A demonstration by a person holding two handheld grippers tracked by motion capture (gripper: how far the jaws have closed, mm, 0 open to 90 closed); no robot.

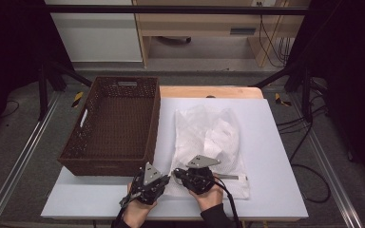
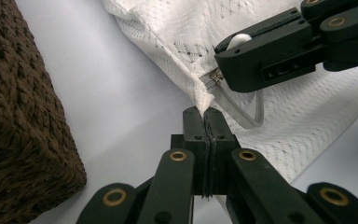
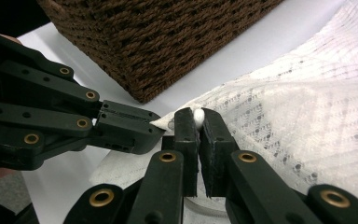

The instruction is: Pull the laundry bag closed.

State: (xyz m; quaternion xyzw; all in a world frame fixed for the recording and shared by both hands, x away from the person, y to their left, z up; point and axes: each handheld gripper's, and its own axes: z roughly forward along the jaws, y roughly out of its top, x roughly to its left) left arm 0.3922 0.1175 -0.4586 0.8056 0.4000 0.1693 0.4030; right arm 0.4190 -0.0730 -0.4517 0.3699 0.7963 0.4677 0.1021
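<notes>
Near front edge of table (image 1: pixel 275 199), right of wicker basket (image 1: pixel 114 126):
Mesh bag (image 1: pixel 209 137): lying flat, near-left corner lifted
Left gripper (image 2: pixel 204 122): jaws clamped on bag's corner edge
Right gripper (image 3: pixel 198 122): jaws pinched on white zipper pull (image 3: pixel 198 115)
Hands: side by side, low, jaw tips nearly touching

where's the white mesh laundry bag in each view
High view: white mesh laundry bag lies centre-right on the table, beside the brown woven basket.
Left gripper view: upper right.
Right gripper view: right half.
Shared landmark: the basket, left of the bag and top.
</notes>
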